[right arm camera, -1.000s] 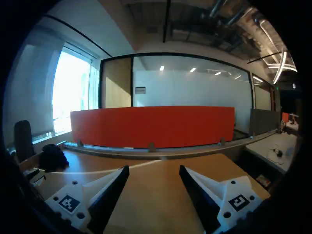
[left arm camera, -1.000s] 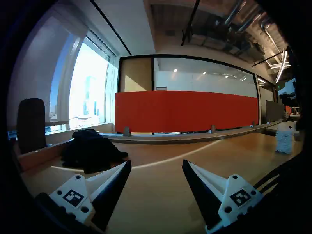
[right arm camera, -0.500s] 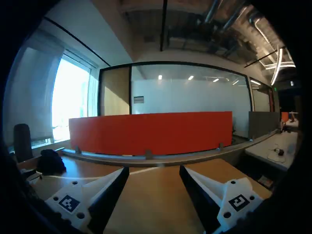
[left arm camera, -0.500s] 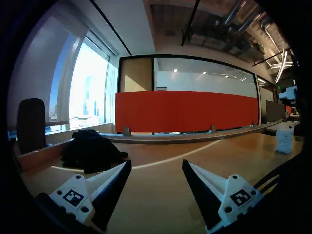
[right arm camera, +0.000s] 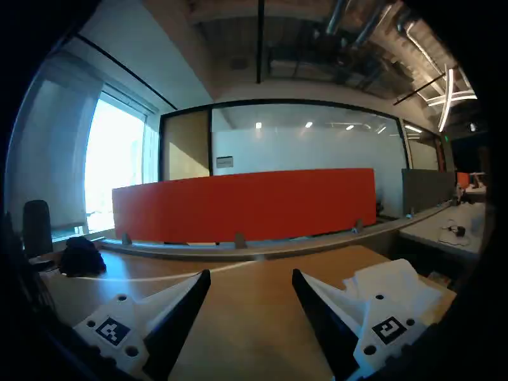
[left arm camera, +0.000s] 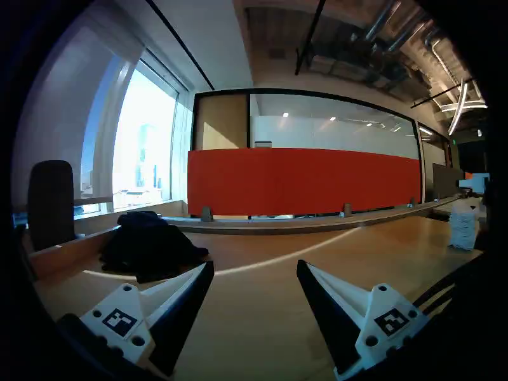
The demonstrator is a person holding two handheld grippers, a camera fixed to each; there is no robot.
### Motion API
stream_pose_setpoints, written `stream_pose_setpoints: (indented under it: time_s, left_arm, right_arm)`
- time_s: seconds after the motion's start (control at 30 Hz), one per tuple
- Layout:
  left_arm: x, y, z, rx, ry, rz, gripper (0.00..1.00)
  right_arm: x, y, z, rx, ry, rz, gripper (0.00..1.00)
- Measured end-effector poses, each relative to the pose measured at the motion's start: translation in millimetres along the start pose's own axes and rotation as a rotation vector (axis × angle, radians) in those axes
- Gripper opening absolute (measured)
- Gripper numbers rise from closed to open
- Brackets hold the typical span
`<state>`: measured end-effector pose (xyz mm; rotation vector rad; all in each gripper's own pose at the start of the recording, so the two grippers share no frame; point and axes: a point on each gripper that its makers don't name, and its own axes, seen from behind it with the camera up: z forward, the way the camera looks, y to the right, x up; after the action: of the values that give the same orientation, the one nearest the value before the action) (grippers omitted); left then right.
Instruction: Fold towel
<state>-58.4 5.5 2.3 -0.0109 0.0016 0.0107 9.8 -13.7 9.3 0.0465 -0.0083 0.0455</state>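
My left gripper (left arm camera: 254,263) and right gripper (right arm camera: 250,272) both hold their fingers wide apart, empty, over the wooden surface (left arm camera: 254,330). The white towel (right arm camera: 397,282) lies just behind my right gripper's right finger. Beyond: black bundle (left arm camera: 149,244), orange partition (left arm camera: 305,181).

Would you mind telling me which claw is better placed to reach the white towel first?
Right, probably: the white towel lies just beyond the open right claw, off to one side, whereas the left claw, also open, faces a black bundle.
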Motion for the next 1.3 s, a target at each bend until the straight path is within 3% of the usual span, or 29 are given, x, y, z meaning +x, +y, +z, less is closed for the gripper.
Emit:
stream_pose_setpoints:
  time_s: [0.2, 0.7, 1.3]
  left_arm:
    - [-1, 0.0, 0.2, 0.0, 0.0, 0.0, 0.97]
    - [-2, 0.4, 0.3, 0.0, 0.0, 0.0, 0.97]
    - [-2, 0.8, 0.6, 0.0, 0.001, 0.0, 0.97]
  right_arm:
    - [-17, 12, 2.2, -0.041, 0.007, -0.016, 0.99]
    - [-57, 22, 0.5, -0.03, 0.005, -0.004, 0.99]
    - [-67, 17, -1.1, -0.01, 0.009, -0.048, 0.99]
